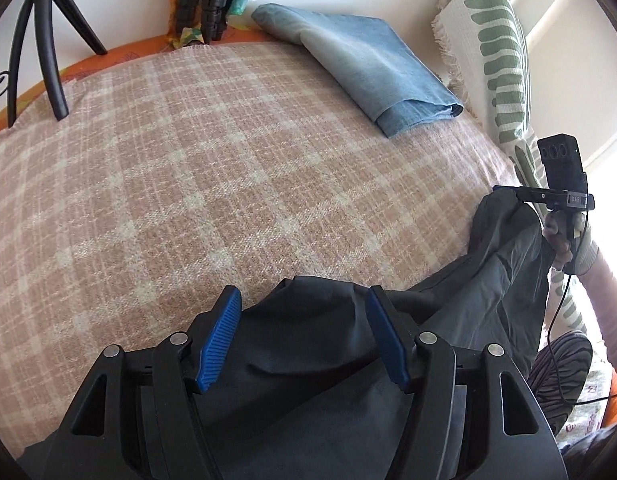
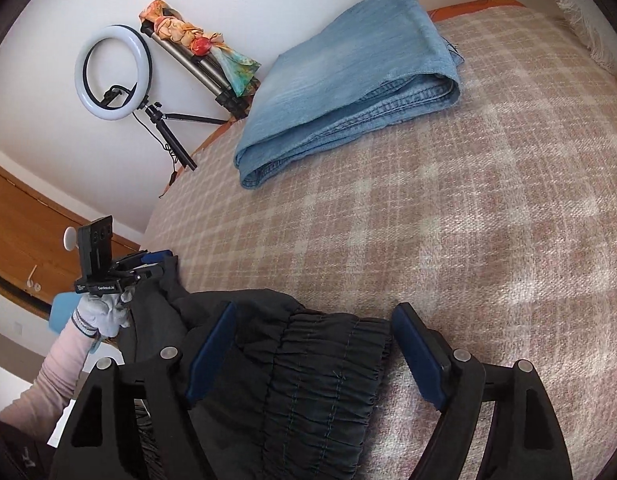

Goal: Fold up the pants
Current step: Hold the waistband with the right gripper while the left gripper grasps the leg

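— Pink-and-cream plaid blanket (image 1: 196, 168) is covering the bed we are working over, and a white wall is standing behind it. What are we counting?

— We are counting two pairs of pants: one dark pair (image 2: 308, 380) lying at the near edge, its gathered waistband sitting between the right gripper's (image 2: 320, 352) pads, and one blue denim pair (image 1: 360, 60) resting folded near the far side, well apart from us.

— How are our two grippers standing?

— We are holding both with jaws wide apart. The left gripper (image 1: 304, 340) is hanging over a leg of the dark pants, its blue pads (image 1: 218, 344) not pressing the cloth. The right one is gaping too, gripping nothing.

— Anything else?

— We are seeing one ring light (image 2: 110, 74) and one leaf-print cushion (image 1: 496, 48).
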Available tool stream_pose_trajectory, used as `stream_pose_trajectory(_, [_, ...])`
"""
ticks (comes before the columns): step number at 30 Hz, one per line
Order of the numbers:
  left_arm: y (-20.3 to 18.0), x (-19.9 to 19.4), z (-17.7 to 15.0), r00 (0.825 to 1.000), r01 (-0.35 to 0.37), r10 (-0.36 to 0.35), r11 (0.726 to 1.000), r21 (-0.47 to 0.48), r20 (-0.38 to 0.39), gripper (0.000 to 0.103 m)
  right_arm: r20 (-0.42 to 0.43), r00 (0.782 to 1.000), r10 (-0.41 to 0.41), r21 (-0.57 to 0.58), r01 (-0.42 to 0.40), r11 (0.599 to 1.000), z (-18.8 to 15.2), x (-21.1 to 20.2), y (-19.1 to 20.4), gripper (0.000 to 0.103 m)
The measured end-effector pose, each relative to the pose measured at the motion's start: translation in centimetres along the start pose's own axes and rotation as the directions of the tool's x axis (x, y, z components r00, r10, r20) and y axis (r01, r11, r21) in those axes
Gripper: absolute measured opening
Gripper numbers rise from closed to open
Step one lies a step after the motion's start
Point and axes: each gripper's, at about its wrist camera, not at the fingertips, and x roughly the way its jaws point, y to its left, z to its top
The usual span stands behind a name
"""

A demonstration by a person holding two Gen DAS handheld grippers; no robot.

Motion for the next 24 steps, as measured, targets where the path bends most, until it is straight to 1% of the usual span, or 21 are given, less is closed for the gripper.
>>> stream_pose_trajectory(1, [0.0,0.2,0.0,1.0,0.011,-0.011,1.0,-0.002,0.002,0.064,0.001,1.0,-0.002,-0.005,0.002,1.0,-0.1,0.0,0.1,0.08])
stream_pose_trajectory(2, [-0.1,0.3,0.0,1.0,0.021,-0.021,1.0,-0.001,0.007,0.061,0.004,1.0,-0.006,-0.009,0.006,1.0,-0.2,0.0,0.2,0.077])
stream_pose_trajectory(3, [-0.3,0.3,-0.1,1.0,0.024,-0.024,1.0,0.006,0.015,0.06,0.0,1.0,-0.001,-0.008,0.001,1.0,-0.3,0.1,0.3,0.071])
stream_pose_trajectory(4, [-0.4,0.4,-0.1,0.999,0.028,-0.028,1.0,0.015,0.018,0.052,-0.004,1.0,0.011,-0.001,-0.011,1.0,-0.3,0.2,0.3,0.065])
stream_pose_trajectory(5, [-0.6,0.6,-0.1,0.999,0.03,-0.03,0.999,0.024,0.016,0.034,-0.01,1.0,0.024,0.007,-0.023,1.0,-0.4,0.2,0.4,0.062])
stream_pose_trajectory(7, [-1.0,0.8,-0.2,1.0,0.005,-0.005,0.999,0.047,0.011,0.014,-0.02,0.999,0.038,0.0,-0.038,0.999,-0.7,0.5,1.0,0.059])
stream_pose_trajectory(8, [-1.1,0.8,-0.3,1.0,-0.008,0.007,0.999,0.052,0.012,0.008,-0.023,0.999,0.033,-0.015,-0.034,0.999,-0.9,0.4,1.4,0.058])
stream_pose_trajectory(10, [-1.1,0.3,-0.5,0.999,-0.023,0.021,0.999,0.039,0.042,0.006,-0.018,1.0,0.015,-0.051,-0.016,0.999,-1.3,0.4,2.8,0.051])
stream_pose_trajectory(11, [-1.0,-0.3,-0.5,0.997,-0.037,0.035,0.999,0.03,0.071,0.005,-0.005,1.0,0.0,-0.067,-0.001,0.998,-1.5,0.1,3.5,0.05])
stream_pose_trajectory(13, [-0.8,-1.8,-0.4,0.989,-0.058,0.057,0.998,0.002,0.136,0.005,0.061,0.996,-0.066,-0.084,0.071,0.994,-1.9,-1.1,4.9,0.048])
stream_pose_trajectory(14, [-0.8,-2.6,-0.3,0.982,-0.073,0.073,0.997,-0.006,0.173,0.005,0.107,0.989,-0.104,-0.088,0.113,0.99,-2.2,-2.0,5.6,0.048])
stream_pose_trajectory(15, [-0.8,-3.3,-0.2,0.976,-0.08,0.079,0.997,-0.004,0.203,0.005,0.155,0.976,-0.15,-0.096,0.166,0.981,-2.6,-2.9,6.3,0.048])
stream_pose_trajectory(17, [-1.0,-3.5,0.4,0.973,-0.089,0.084,0.996,0.016,0.217,0.005,0.21,0.957,-0.2,-0.116,0.228,0.967,-3.2,-4.1,7.3,0.048])
stream_pose_trajectory(18, [-1.1,-3.1,0.7,0.971,-0.105,0.099,0.994,0.017,0.216,0.005,0.214,0.951,-0.222,-0.127,0.253,0.959,-3.3,-4.0,7.6,0.048])
stream_pose_trajectory(20, [-0.9,-2.1,1.3,0.97,-0.125,0.121,0.992,0.005,0.211,0.006,0.208,0.933,-0.293,-0.151,0.327,0.933,-3.3,-3.3,7.9,0.048])
stream_pose_trajectory(22, [-0.3,-1.2,1.8,0.968,-0.145,0.147,0.989,-0.026,0.204,0.014,0.19,0.913,-0.361,-0.142,0.389,0.91,-2.8,-2.2,7.5,0.048])
stream_pose_trajectory(23, [0.1,-0.9,2.1,0.966,-0.165,0.172,0.985,-0.053,0.194,0.015,0.179,0.903,-0.39,-0.137,0.415,0.899,-2.5,-1.6,7.3,0.048])
stream_pose_trajectory(24, [0.6,-1.1,2.2,0.96,-0.182,0.195,0.98,-0.08,0.199,0.015,0.171,0.886,-0.431,-0.141,0.455,0.879,-2.2,-1.0,7.1,0.048])
